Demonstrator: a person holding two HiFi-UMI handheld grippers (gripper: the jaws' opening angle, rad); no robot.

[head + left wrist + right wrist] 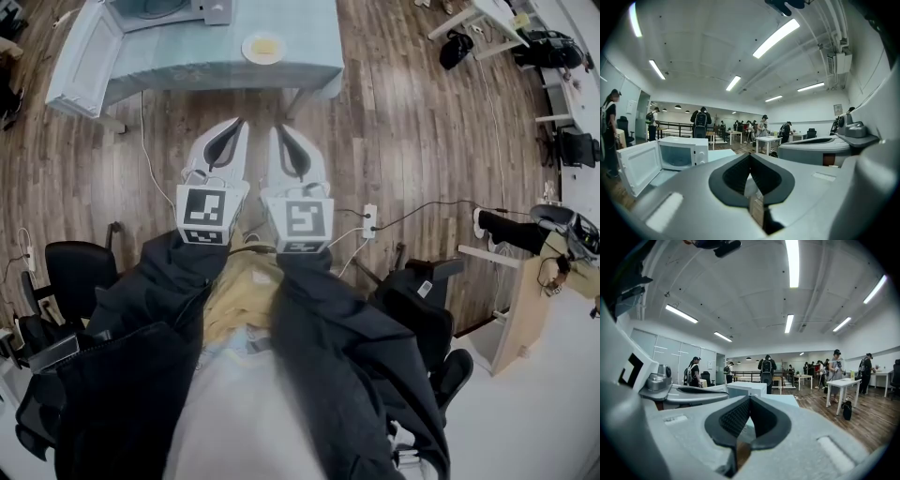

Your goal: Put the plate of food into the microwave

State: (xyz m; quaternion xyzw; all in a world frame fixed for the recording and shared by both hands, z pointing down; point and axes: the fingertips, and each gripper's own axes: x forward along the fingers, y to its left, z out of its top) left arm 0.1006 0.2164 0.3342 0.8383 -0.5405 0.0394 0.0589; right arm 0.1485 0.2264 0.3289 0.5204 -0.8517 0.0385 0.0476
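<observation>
Yellow food lay on its plate (pixel 263 47) on the tabletop (pixel 309 37) right of the open microwave (pixel 164 9), far from the closed, empty left hand-held gripper (pixel 228 129) and right hand-held gripper (pixel 281 133), and a one-sided rim grip risked tipping it.
</observation>
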